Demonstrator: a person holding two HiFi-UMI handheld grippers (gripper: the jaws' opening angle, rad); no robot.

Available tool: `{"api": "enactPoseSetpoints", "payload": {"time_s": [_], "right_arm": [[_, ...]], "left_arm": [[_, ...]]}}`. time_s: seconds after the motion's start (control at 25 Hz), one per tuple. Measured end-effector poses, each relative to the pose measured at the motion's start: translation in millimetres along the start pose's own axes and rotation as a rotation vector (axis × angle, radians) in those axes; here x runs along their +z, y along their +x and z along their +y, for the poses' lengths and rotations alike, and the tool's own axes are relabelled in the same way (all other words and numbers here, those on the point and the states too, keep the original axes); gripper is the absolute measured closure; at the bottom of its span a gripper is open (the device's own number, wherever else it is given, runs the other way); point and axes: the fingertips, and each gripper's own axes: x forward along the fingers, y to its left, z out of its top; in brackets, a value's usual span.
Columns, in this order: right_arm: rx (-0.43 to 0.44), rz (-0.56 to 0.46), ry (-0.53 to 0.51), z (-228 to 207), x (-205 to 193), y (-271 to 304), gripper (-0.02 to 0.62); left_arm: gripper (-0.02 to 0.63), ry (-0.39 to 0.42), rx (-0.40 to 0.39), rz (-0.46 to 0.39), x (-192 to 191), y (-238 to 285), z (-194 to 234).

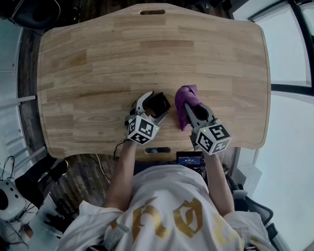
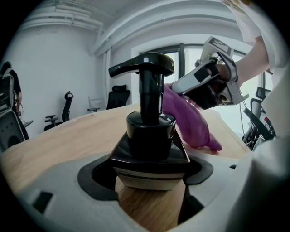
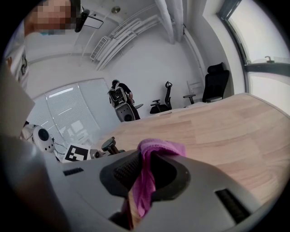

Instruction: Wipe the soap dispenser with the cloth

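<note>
The black soap dispenser [image 2: 149, 136] with its pump head stands on the wooden table [image 1: 98, 68], clamped at its base between the jaws of my left gripper [image 1: 153, 109]. In the head view the soap dispenser [image 1: 158, 104] shows as a dark block near the table's front edge. My right gripper [image 1: 190, 109] is shut on a purple cloth [image 1: 186, 100], which hangs folded between its pads [image 3: 122, 170]. The cloth [image 2: 190, 120] lies just right of the dispenser, close behind it. From the right gripper view the cloth [image 3: 152, 167] fills the jaw gap, and the dispenser's pump top [image 3: 110, 145] peeks at the left.
Both grippers work near the table's front edge; the wide table top stretches away beyond them. A slot handle [image 1: 152, 12] marks the far edge. Office chairs [image 3: 213, 81] and a person [image 3: 121, 102] stand in the room behind. Windows lie to the right.
</note>
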Motion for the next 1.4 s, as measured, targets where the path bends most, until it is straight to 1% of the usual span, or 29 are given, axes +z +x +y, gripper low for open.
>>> {"api": "enactPoseSetpoints", "payload": {"time_s": [0.2, 0.56, 0.72, 0.96, 1.12, 1.24, 1.4], "right_arm": [[-0.003, -0.004, 0.010, -2.5, -0.7, 0.2, 0.538], [-0.006, -0.020, 0.027, -0.9, 2.6, -2.7, 0.538], [-0.008, -0.025, 0.028, -0.4, 4.5, -4.1, 0.538], [-0.009, -0.037, 0.021, 1.0, 10.3, -6.1, 0.538], [-0.006, -0.044, 0.014, 3.5, 14.7, -6.5, 0.538], [-0.005, -0.045, 0.010, 5.5, 15.0, -8.7, 0.538], [-0.006, -0.051, 0.001, 8.9, 16.6, -13.8, 0.538]], "left_arm": [[0.245, 0.007, 0.005, 0.007, -0.1, 2.8, 0.8], [0.247, 0.043, -0.048, 0.008, -2.2, -0.7, -5.6], [0.247, 0.047, -0.056, 0.012, -2.1, -0.8, -6.0], [0.247, 0.039, -0.078, 0.042, -3.5, -3.8, -11.0], [0.247, 0.035, -0.075, 0.051, -4.3, -5.8, -11.6], [0.247, 0.026, -0.073, 0.040, -2.2, -8.0, -11.9], [0.247, -0.026, -0.058, 0.000, 6.2, -13.5, -8.4]]}}
